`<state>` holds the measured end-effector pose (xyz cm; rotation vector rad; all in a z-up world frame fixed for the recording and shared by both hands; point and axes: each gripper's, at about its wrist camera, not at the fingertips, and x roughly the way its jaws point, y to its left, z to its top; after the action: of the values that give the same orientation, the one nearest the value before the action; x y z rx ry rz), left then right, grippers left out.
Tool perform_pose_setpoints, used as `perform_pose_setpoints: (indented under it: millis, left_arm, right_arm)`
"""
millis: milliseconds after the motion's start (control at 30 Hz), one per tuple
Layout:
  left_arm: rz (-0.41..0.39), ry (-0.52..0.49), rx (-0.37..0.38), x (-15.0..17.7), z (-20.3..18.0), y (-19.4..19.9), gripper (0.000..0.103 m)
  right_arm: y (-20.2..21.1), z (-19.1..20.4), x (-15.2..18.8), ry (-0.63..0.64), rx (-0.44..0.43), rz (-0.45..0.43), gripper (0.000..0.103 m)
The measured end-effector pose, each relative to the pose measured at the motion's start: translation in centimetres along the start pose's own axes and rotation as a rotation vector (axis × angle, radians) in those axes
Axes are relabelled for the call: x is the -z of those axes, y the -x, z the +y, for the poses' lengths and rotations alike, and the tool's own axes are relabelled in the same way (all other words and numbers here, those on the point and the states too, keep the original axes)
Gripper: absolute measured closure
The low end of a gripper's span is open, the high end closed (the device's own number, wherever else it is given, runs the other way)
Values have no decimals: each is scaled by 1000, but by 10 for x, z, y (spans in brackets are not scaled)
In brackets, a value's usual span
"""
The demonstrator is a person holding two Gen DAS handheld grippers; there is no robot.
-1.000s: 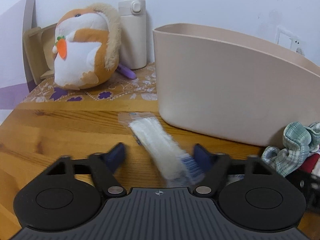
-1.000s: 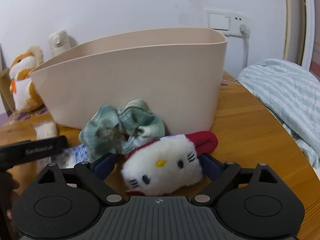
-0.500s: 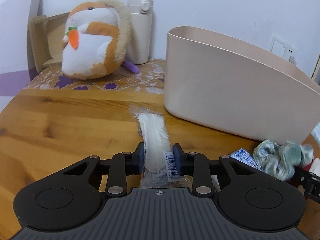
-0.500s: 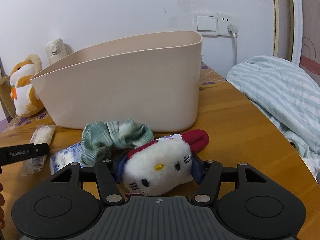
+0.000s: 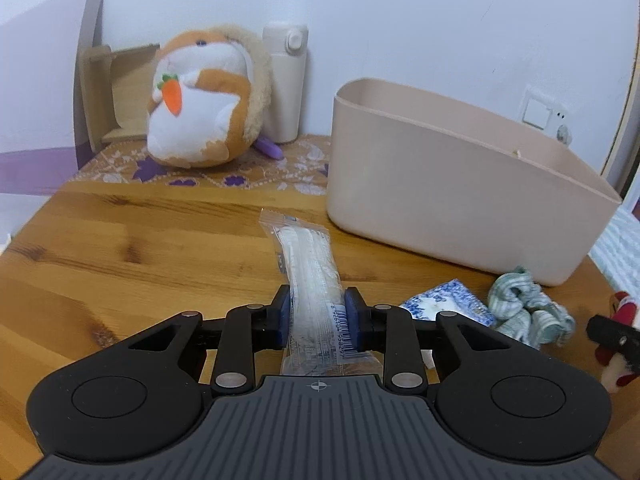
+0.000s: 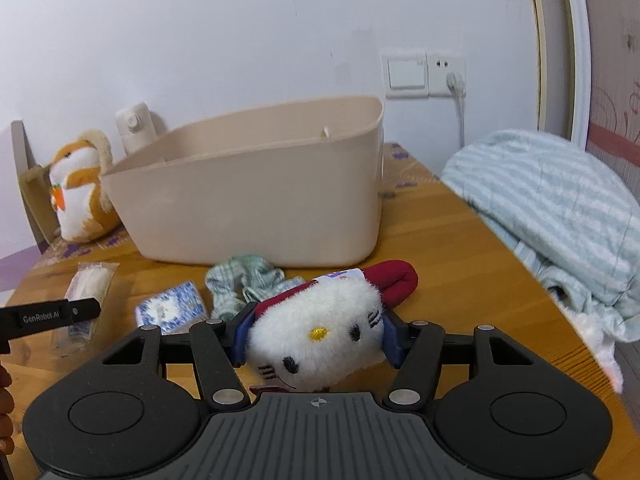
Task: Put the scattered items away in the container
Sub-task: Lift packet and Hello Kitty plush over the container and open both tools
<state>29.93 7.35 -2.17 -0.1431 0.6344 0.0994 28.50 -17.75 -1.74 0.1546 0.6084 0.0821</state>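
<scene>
My left gripper (image 5: pixel 316 312) is shut on a clear plastic packet of white sticks (image 5: pixel 308 264), held above the wooden table. The beige plastic bin (image 5: pixel 460 192) stands ahead and to the right; it also shows in the right wrist view (image 6: pixel 260 200), looking empty. My right gripper (image 6: pixel 314 332) is shut on a white cat plush with a red bow (image 6: pixel 320 328), lifted off the table. A blue-patterned tissue pack (image 6: pixel 172 308) and a green checked scrunchie (image 6: pixel 244 280) lie in front of the bin.
An orange-and-white hamster plush (image 5: pixel 204 100) and a cream flask (image 5: pixel 286 80) stand at the back left on a patterned cloth. A striped blanket (image 6: pixel 560 216) lies off the table's right edge. A wall socket (image 6: pixel 444 72) sits behind the bin.
Both grippers closed, the left on the packet and the right on the cat plush, then rose and pulled back, so the bin sits lower and farther in both views.
</scene>
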Motion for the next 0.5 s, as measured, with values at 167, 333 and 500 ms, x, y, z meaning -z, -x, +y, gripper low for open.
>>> perform_pose_setpoints:
  millis: [167, 333, 500]
  left_arm:
    - [-50, 0, 3, -11, 0, 22, 75]
    - [-115, -9, 6, -25, -3, 46, 75]
    - [-175, -31, 15, -38, -11, 65, 75]
  right_arm:
    - [22, 0, -12, 15, -23, -50, 45]
    - [45, 4, -27, 53, -39, -111, 45]
    - [59, 8, -42, 92, -52, -160, 45]
